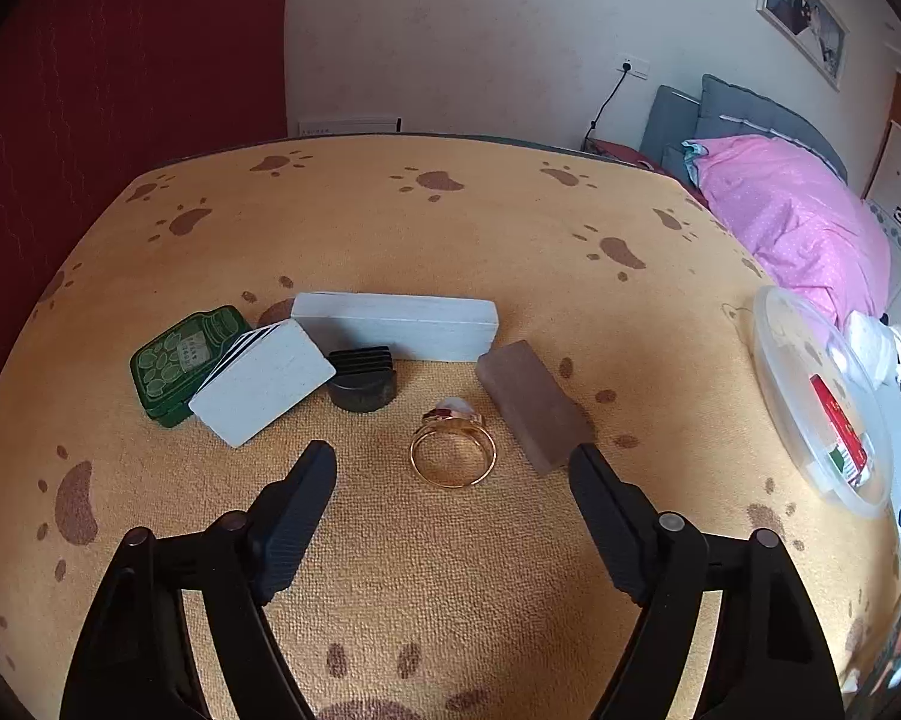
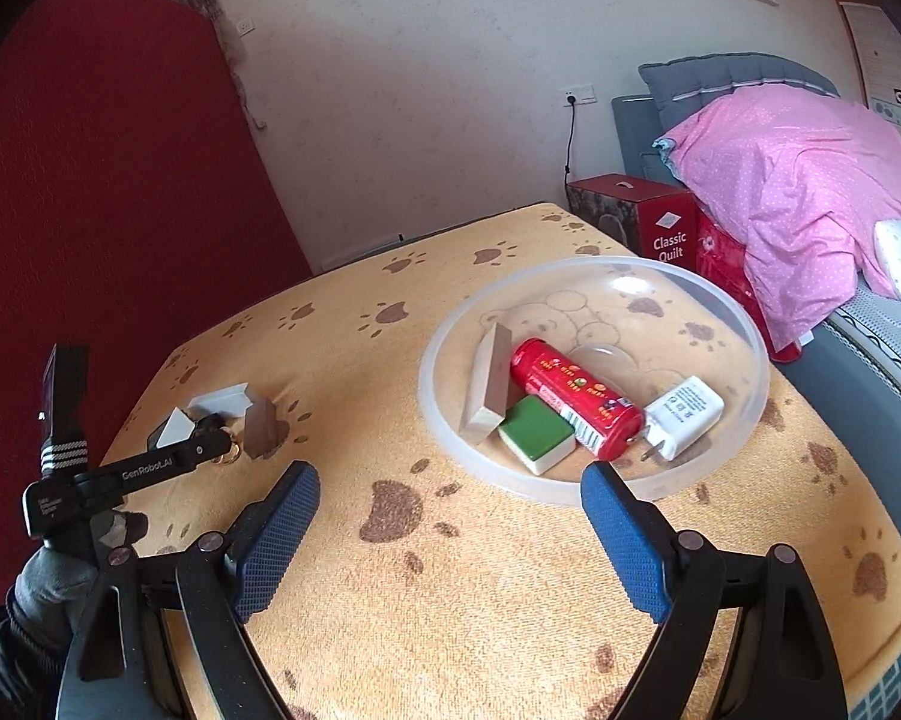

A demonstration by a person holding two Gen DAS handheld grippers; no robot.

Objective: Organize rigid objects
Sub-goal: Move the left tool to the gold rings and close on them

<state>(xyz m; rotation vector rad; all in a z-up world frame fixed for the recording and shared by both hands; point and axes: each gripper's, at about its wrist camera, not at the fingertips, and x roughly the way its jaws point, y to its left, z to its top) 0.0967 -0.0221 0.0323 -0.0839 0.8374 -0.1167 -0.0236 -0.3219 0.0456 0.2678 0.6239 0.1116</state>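
Black-fingered left gripper (image 1: 453, 468), jaws spread and empty, is framed around gold metal ring (image 1: 454, 450); bare cloth lies between; blue-padded right gripper (image 2: 450, 489) likewise unclenched

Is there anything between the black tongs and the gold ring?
No. In the left wrist view, only bare paw-print cloth lies between the open left tongs and the gold ring.

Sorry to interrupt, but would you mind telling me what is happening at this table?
A person with a gripper in each hand is sorting small rigid things into a clear bowl. It already holds a red tin, a green tile, a wooden block and a white charger. The left gripper, jaws open, points at a gold ring; the right gripper is open and empty.
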